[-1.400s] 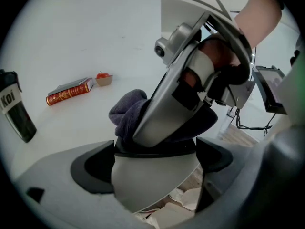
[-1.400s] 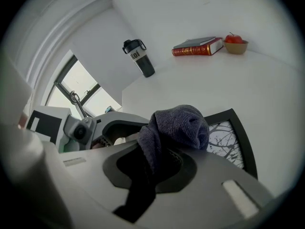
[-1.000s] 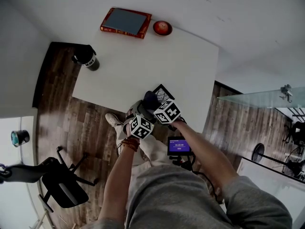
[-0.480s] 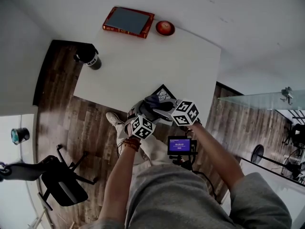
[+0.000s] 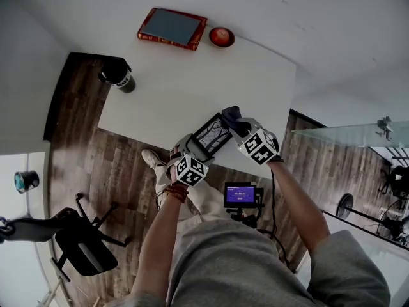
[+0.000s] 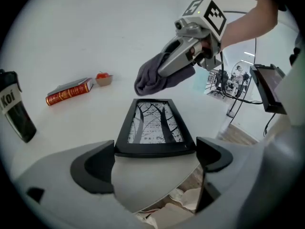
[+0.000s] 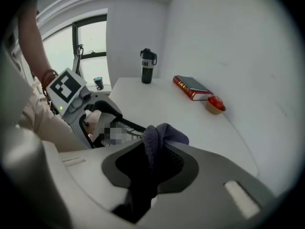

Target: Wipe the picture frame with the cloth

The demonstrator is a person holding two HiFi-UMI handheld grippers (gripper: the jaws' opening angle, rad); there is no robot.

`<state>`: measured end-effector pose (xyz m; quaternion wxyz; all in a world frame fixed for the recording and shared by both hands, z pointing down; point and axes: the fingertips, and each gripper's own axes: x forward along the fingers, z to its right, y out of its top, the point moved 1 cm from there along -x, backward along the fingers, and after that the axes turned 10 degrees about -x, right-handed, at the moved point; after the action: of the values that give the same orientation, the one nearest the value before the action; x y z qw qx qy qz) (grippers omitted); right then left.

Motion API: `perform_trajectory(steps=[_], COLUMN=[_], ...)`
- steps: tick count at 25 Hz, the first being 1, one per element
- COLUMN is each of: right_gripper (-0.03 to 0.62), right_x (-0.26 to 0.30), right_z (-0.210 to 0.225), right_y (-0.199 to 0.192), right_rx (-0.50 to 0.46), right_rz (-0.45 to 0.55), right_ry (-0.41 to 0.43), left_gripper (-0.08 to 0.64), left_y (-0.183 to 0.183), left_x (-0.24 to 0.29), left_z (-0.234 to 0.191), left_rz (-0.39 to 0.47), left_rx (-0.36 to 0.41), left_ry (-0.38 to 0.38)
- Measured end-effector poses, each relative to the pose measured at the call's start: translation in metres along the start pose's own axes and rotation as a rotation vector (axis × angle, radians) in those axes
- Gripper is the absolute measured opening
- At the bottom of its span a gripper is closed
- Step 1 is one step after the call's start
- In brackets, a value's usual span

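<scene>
Head view shows a person standing at the near edge of a white table (image 5: 192, 88), a pair of tongs in each hand. The left tongs (image 5: 197, 151) are closed on the near short edge of the picture frame (image 5: 213, 133), which reaches out from them over the front part of the table. Whether its far end rests on the table I cannot tell. The right tongs (image 5: 239, 125) are clamped on the dark cloth (image 5: 230, 115). Their jaws have just been opening a trifle, yet the cloth sits pinched between them. It is bunched at the frame's far right corner.

In the left gripper view the black frame (image 6: 155, 123) shows a print of bare branches. Its near edge fills the gap between the jaws of the left tongs (image 6: 155, 159). The cloth (image 6: 152, 80) hangs from the right tongs (image 6: 176, 61) just above the frame's far edge. Contact cannot be made out.

In the right gripper view the cloth (image 7: 159, 140) stands up in a fold from the closed right tongs (image 7: 152, 163).

At the table's far edge lie a red book (image 5: 172, 28) and, just beside it, a red bowl (image 5: 220, 37). A dark bottle (image 5: 118, 75) stands at the left corner, well apart from the frame. A small screen (image 5: 240, 195) glows by the person's right forearm.
</scene>
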<state>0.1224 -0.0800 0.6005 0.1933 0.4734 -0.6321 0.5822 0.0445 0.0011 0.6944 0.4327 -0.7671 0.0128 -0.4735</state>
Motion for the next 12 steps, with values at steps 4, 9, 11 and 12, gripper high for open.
perform_trajectory(steps=[4,9,11,12], right_gripper=[0.083,0.274,0.282,0.287], right_x=[0.024,0.019,0.006,0.001], right_z=[-0.014,-0.036,-0.030,-0.025], right_y=[-0.022,-0.025,-0.019,-0.017], right_rx=[0.035,0.013,-0.059,-0.092], right_rz=[-0.079,-0.054,-0.017,0.001], right_ry=[0.065,0.216,0.203,0.187], left_gripper=[0.541,0.541,0.541,0.541], left_y=[0.001,0.001,0.001,0.001], left_x=[0.001,0.001,0.001,0.000], left_z=[0.001,0.002,0.002,0.001], left_rz=[0.000,0.000,0.000,0.001], left_rx=[-0.002,-0.001,0.001,0.001], left_ry=[0.000,0.000,-0.001,0.000])
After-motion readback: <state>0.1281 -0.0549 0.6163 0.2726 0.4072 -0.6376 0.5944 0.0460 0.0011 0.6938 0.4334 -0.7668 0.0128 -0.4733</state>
